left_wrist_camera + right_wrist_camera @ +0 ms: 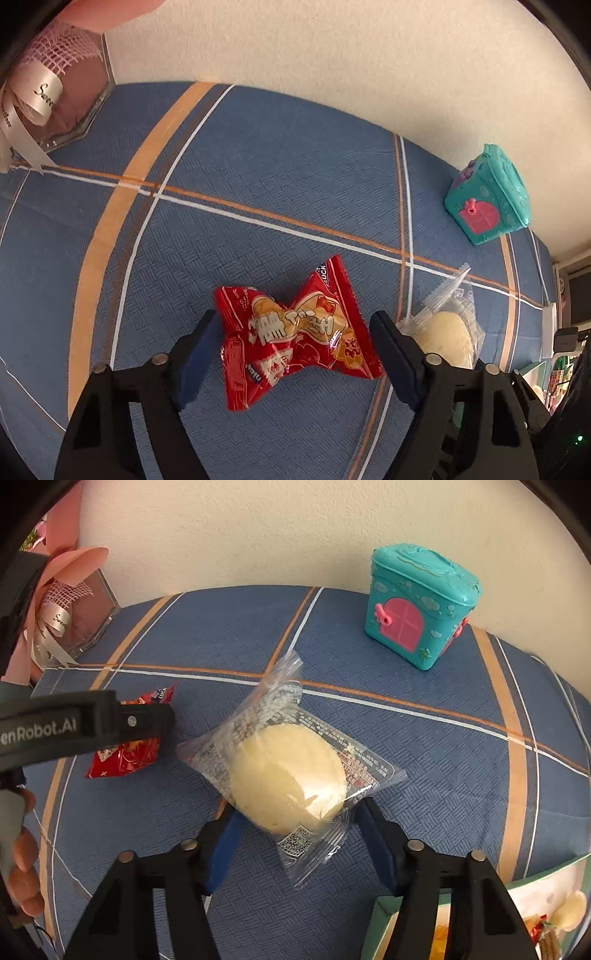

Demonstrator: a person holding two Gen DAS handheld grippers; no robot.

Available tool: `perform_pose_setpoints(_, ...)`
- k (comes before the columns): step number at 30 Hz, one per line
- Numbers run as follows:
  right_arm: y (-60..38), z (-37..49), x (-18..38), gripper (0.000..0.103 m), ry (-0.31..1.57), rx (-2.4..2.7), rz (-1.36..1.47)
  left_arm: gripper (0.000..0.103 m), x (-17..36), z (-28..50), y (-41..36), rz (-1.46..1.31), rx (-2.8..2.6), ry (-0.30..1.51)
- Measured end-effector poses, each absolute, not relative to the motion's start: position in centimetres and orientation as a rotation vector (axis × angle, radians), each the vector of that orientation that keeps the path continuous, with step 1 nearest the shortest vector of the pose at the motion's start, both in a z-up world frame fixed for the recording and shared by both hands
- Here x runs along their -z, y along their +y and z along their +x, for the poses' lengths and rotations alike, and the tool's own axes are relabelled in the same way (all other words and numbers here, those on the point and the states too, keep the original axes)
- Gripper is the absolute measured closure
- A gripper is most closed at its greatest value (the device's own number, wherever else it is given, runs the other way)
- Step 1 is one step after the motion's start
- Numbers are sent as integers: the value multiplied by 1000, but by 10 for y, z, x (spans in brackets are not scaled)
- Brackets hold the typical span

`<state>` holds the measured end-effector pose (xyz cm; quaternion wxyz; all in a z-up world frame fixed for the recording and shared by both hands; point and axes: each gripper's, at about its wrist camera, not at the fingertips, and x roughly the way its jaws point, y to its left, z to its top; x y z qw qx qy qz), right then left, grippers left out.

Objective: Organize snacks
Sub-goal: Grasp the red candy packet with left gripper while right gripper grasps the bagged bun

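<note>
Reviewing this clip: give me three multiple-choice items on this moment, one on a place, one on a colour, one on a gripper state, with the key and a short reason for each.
1. Where does the teal toy house stand?
A. At the far side of the table, near the wall
B. Between the left gripper's fingers
C. On top of the red snack packet

2. What colour is the house's arched door?
A. Yellow
B. Pink
C. White

3. How does the right gripper stand to the clear-wrapped bun?
A. Shut flat with nothing between
B. Open, fingers either side of the near end of the bun
C. Turned away toward the wall

Key: 1 A, it stands on the blue tablecloth close to the wall. 2 B, the door is pink on teal. 3 B, both fingers flank the bun's near end with gaps; likewise the left gripper is open around the red snack packet.
</note>
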<state>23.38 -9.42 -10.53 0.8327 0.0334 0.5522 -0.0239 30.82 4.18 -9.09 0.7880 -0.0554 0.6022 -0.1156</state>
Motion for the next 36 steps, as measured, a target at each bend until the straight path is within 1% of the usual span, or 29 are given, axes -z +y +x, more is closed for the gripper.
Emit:
perform_pose_setpoints(2, -94, 231, 104, 45, 1165, 45, 69, 33, 87, 305, 42, -109, 247, 1283)
perform_pose_setpoints(3, -95, 230, 103, 46, 1161, 42, 66, 34, 85, 302, 43, -102, 248, 1277)
perform_pose_setpoints(6, -92, 226, 100, 54, 1155, 40, 61, 39, 83, 296, 44, -100, 249, 1268)
perform_pose_setpoints(12, -83, 217, 86, 61, 1125, 28, 32, 50, 75, 275, 54, -137, 251, 1251)
perform_pose_setpoints(13, -81, 213, 82, 61, 1120, 24, 30, 56, 72, 272, 57, -151, 251, 1247)
perform_pose_setpoints(22, -72, 178, 59, 70, 1109, -6, 8, 56, 60, 225, 74, -240, 245, 1248)
perform_pose_setpoints(23, -75, 170, 55, 80, 1109, -10, 14, 56, 57, 217, 76, -248, 244, 1247)
perform_pose_setpoints(24, -75, 165, 53, 83, 1114, -15, 17, 56, 55, 212, 78, -255, 244, 1244)
perform_pose_setpoints(26, -75, 154, 48, 85, 1115, -14, 21, 56, 49, 198, 83, -283, 248, 1237)
perform_pose_setpoints(27, -74, 149, 46, 89, 1117, -17, 27, 56, 46, 191, 85, -294, 250, 1234)
perform_pose_setpoints(31, -71, 132, 37, 89, 1119, -36, 27, 56, 38, 169, 92, -329, 229, 1210)
perform_pose_setpoints(34, -73, 128, 35, 88, 1133, -24, 28, 56, 44, 165, 91, -327, 208, 1215)
perform_pose_setpoints(36, -77, 129, 33, 85, 1129, -20, 58, 56, 50, 166, 91, -304, 197, 1223)
